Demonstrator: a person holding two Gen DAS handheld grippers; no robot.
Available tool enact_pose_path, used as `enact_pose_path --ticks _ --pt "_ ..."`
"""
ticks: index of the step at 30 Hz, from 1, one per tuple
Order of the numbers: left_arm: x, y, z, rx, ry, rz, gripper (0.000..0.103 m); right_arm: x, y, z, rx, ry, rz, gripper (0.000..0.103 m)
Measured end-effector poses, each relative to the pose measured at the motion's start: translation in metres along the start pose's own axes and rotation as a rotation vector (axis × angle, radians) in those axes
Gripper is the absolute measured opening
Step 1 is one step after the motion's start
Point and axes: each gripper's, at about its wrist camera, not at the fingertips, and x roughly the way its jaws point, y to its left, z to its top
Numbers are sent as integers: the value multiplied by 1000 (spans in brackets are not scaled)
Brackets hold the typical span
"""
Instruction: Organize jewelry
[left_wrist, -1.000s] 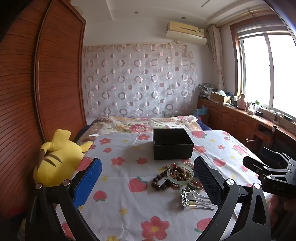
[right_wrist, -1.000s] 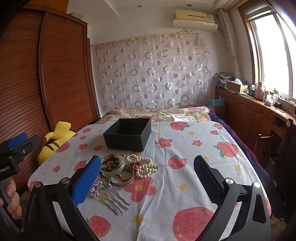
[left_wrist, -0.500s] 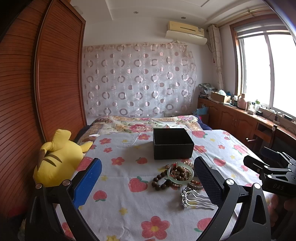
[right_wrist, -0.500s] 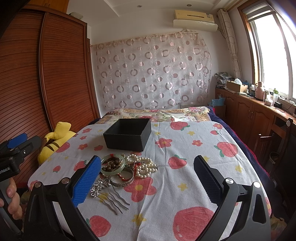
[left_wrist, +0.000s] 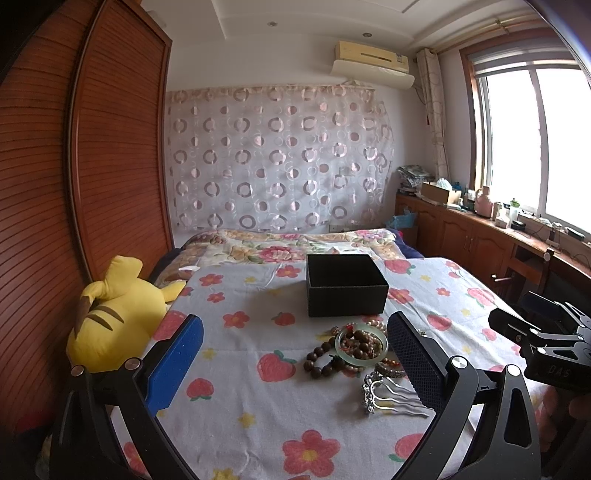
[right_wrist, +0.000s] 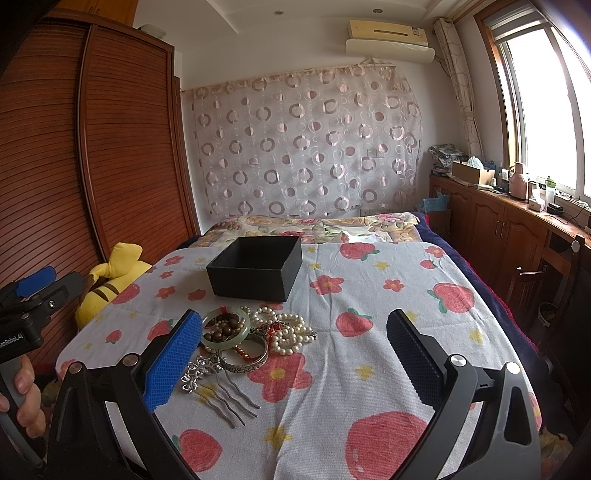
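While both tongs, left tongs (left_wrist: 295, 363) and right tongs (right_wrist: 295, 360), gape wide, gripping nothing | jewelry heap (right_wrist: 255, 338): pale-green bangle, pearls, brown beads, silver comb | on bed (right_wrist: 369, 295), just before black box (right_wrist: 256, 267)

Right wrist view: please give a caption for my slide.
Open right gripper above jewelry pile before empty black box.

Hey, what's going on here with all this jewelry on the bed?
A person holds two grippers over a bed. The left gripper and the right gripper are both open and hold nothing. A pile of jewelry lies on the strawberry-print cover: a green bangle, a pearl strand, dark wooden beads, a silver hair comb. The black box behind the pile is open; nothing shows inside it from here.
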Motion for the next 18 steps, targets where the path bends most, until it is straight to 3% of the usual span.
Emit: enact_pose_path --ticks 18 --pt "0 0 0 0 0 0 97 -1 0 1 0 -1 1 101"
